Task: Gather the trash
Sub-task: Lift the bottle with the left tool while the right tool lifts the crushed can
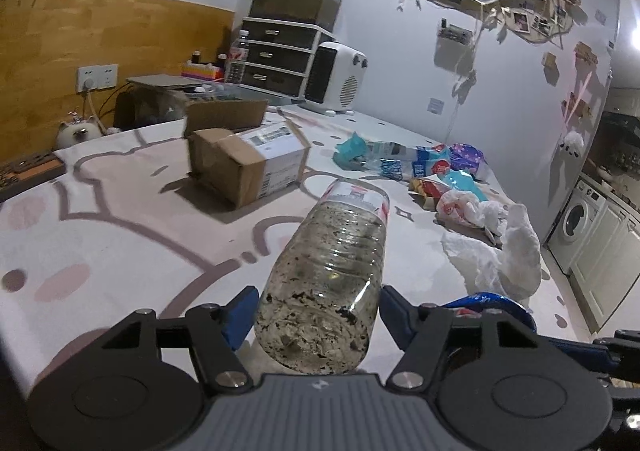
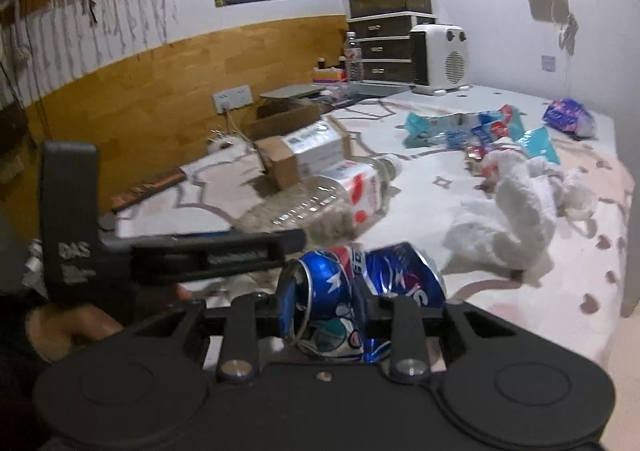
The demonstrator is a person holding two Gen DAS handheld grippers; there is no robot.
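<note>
Bottle [image 1: 332, 283]: clear thin plastic, dirty residue on the inside wall, no liquid to be seen; I judge it light, springy, and slick on the smooth ribs, likely to buckle or squirt out if squeezed hard. It points away from the left gripper [image 1: 318, 311], base toward the camera, neck end toward the box [image 1: 256, 163]. Best hold looks to be low on the body near the stiffer base, which is where the blue fingers [image 1: 240, 315] now sit. They stand wide, one on each side of the base, about the bottle's own width apart; contact appears light, and I cannot tell for certain whether they press or only flank it. From the right wrist view the bottle seems lifted just off the cloth [image 1: 100, 211], near side of the box. Can [image 2: 360, 291]: crushed blue aluminium, light, already creased, so stiffer across the folds, with sharp edges possible at the rim. The right gripper [image 2: 324, 307] has it; fingers [image 2: 290, 303] drawn in narrow, pinching the near end of the can, the rest sticking out to the right. The grip is off-centre, so the can may swing. Wrappers [image 1: 424, 163] and tissue [image 1: 508, 251] lie right of the box, soft and weightless; these want a pinch at a bunched fold.
</note>
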